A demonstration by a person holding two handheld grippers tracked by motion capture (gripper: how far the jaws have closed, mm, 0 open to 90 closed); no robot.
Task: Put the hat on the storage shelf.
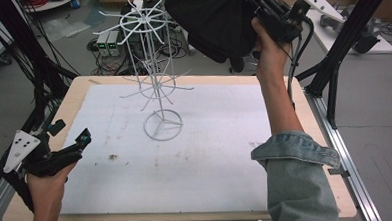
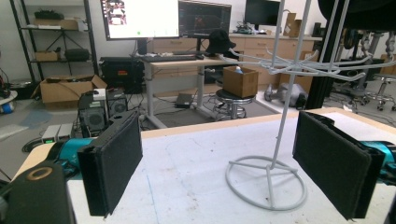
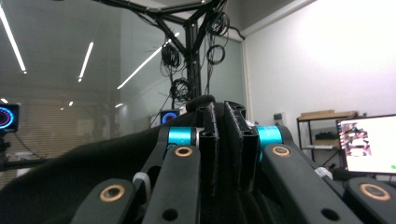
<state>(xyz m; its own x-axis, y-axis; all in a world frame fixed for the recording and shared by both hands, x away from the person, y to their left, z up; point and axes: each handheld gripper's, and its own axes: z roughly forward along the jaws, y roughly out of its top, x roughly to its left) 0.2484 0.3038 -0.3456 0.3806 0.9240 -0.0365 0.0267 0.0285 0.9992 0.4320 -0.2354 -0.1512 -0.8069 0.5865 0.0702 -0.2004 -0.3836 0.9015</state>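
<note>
Denim-sleeved right arm raised, right gripper (image 1: pixel 259 2) clamped on black cloth (image 1: pixel 210 20).

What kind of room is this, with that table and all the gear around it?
Probably a lab or workshop rather than a home. Lit computer monitors stand on a wooden desk, open cardboard boxes sit on the floor, and black metal frame bars hung with cables surround the white-topped table.

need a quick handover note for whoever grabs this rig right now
Left claw: open, holding nothing, low at the table's left edge, facing the white wire rack.
Right claw: shut on a black cloth item, raised high beyond the table's far right.
Rack stands upright on the white mat; its arms are bare.
Done: cloth picked up. Left: probably hanging it on the rack.
</note>
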